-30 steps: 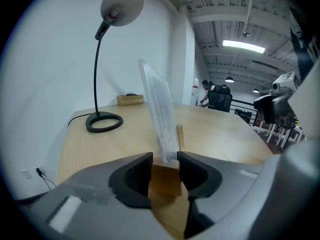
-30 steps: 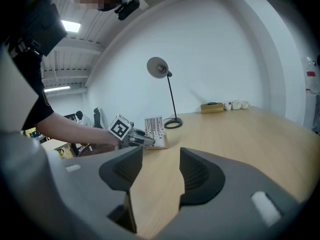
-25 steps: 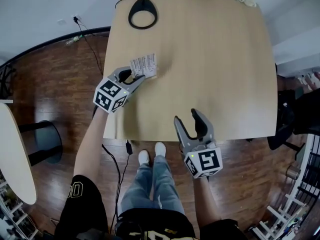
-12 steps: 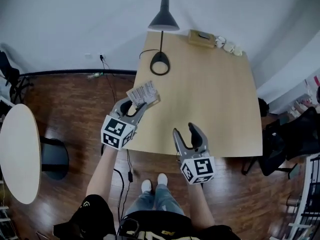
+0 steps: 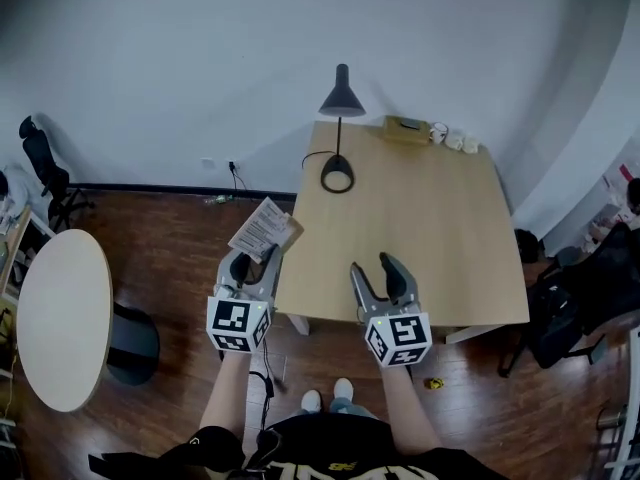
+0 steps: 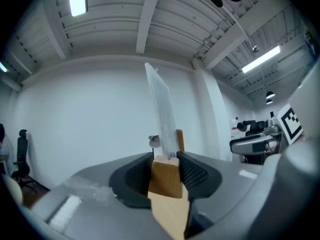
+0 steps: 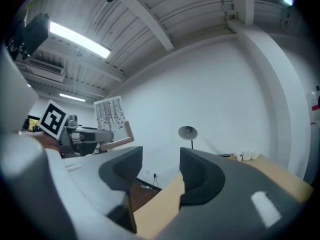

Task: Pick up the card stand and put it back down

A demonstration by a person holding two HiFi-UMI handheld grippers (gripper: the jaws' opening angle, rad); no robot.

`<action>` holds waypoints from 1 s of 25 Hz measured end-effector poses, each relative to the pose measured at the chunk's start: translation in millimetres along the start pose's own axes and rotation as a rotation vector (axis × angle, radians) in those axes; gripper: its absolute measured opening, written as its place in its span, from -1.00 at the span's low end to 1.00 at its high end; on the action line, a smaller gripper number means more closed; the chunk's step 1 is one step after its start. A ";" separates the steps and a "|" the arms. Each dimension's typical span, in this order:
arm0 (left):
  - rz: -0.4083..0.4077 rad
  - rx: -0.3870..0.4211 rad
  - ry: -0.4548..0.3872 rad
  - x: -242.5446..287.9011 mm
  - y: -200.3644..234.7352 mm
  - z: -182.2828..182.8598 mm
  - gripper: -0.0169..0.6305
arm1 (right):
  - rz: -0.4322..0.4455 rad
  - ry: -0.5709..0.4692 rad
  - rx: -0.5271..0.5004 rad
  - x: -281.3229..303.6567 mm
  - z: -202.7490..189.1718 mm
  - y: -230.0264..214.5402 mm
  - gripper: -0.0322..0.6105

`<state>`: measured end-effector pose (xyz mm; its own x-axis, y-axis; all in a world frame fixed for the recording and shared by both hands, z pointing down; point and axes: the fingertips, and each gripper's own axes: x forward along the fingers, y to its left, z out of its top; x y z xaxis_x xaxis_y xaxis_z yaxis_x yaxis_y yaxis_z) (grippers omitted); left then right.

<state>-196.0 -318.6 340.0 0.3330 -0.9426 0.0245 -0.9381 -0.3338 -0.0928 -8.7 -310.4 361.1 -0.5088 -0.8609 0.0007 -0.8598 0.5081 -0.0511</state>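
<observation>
The card stand is a small wooden block with a clear printed card standing in it. My left gripper is shut on its wooden base and holds it in the air, left of the table's near left corner. In the left gripper view the wooden block sits pinched between the dark pads, with the clear card rising from it. My right gripper is open and empty, over the table's front edge. In the right gripper view the card stand shows far left, held by the other gripper.
The wooden table carries a black desk lamp, a tissue box and white cups along its far edge. A round white table and a dark stool stand at the left. A chair is at the right.
The left gripper has lifted the card stand off the table and carried it left, beyond the table's edge. The head view has risen and pulled back, so more of the room shows.
</observation>
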 end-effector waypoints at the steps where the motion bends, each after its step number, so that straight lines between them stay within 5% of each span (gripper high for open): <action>1: 0.018 -0.006 -0.012 -8.6 -2.6 2.1 -0.46 | -0.007 -0.008 0.003 -2.7 2.6 0.7 -0.16; 7: 0.057 -0.058 -0.042 -41.4 -21.5 1.0 -0.46 | -0.016 -0.033 -0.003 -16.8 11.8 9.7 -0.16; 15: 0.067 -0.011 -0.046 -48.4 -37.0 3.7 -0.46 | 0.027 -0.044 -0.051 -21.5 22.0 13.9 -0.16; 25: -0.034 -0.010 -0.009 -15.7 -60.6 -10.1 -0.46 | -0.073 -0.029 -0.044 -34.3 15.9 -33.7 -0.16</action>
<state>-145.3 -283.6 355.3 0.3658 -0.9305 0.0187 -0.9269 -0.3661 -0.0824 38.4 -298.4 347.0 -0.4435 -0.8959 -0.0262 -0.8961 0.4438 -0.0082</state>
